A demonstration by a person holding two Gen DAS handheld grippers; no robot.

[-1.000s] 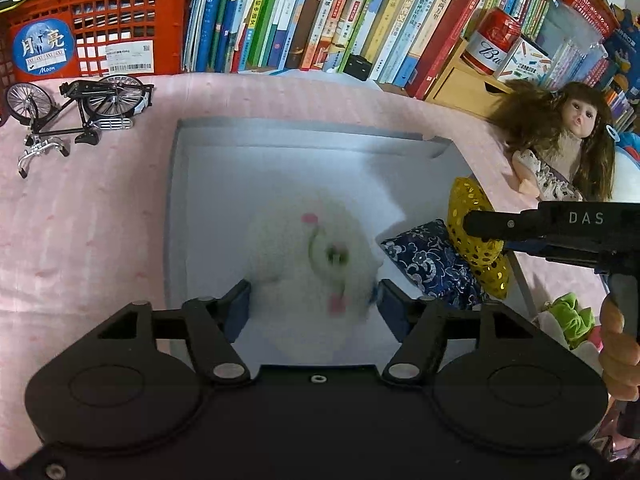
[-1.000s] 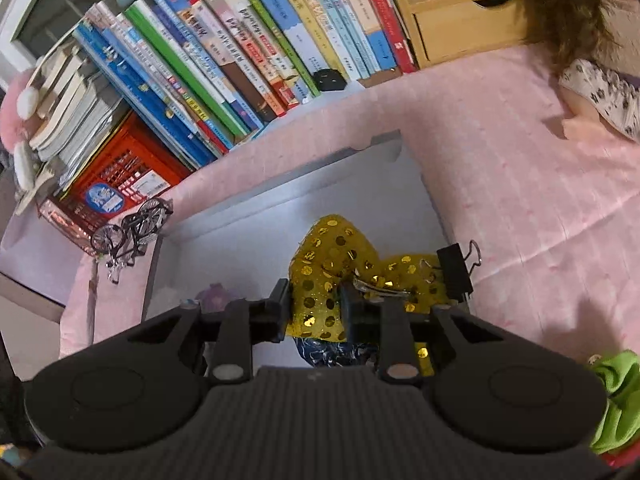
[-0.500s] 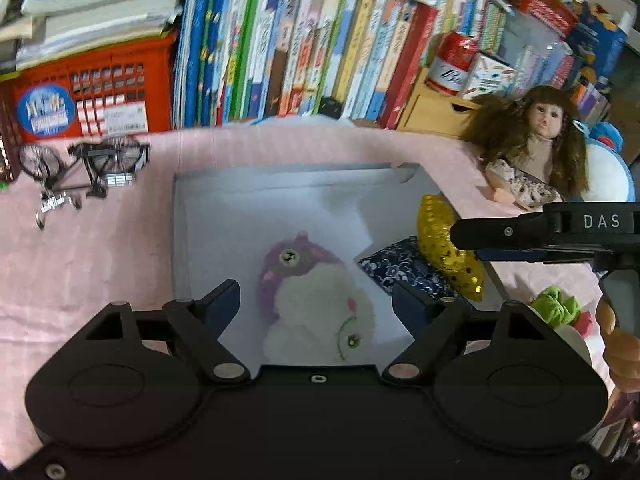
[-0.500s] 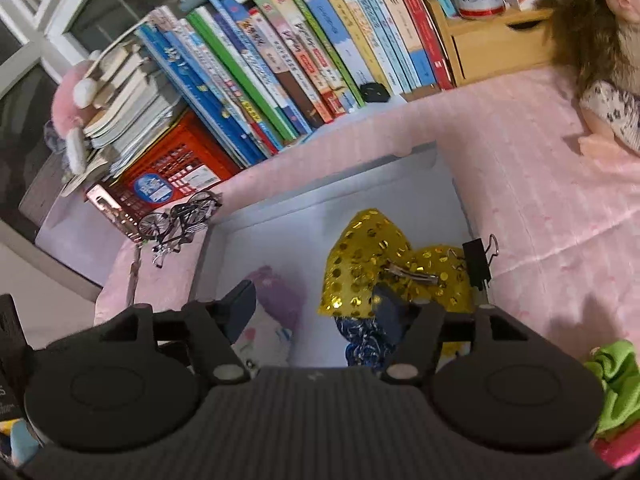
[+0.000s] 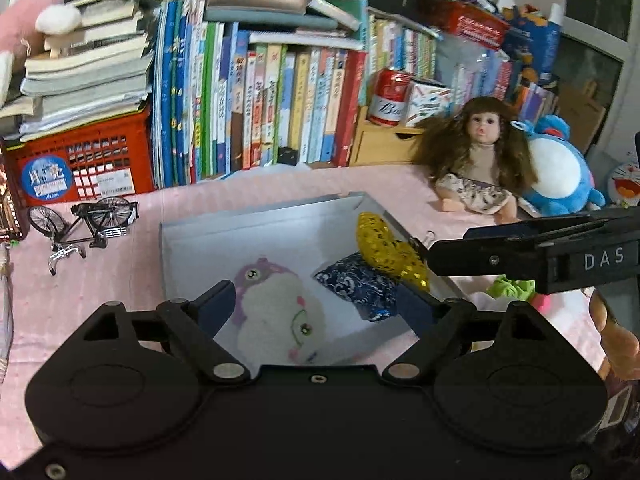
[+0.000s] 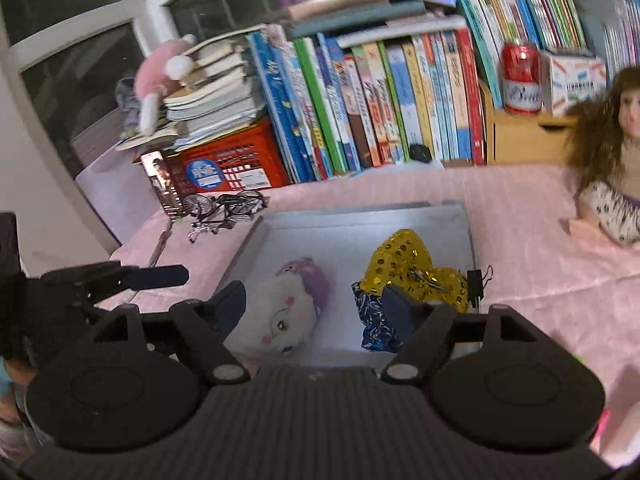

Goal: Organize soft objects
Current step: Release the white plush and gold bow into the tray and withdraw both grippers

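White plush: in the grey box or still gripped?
In the box. The white plush lies on the floor of the grey box; the left gripper is open above it, its jaws just opened, nothing between them.

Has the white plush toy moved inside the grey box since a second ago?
Cannot tell. The white plush toy lies in the grey box, free of the left gripper, whose jaws have just been opening.

White-purple plush on its side in grey tray; gold sequin bow atop blue pouch.

Box far half free, toys near
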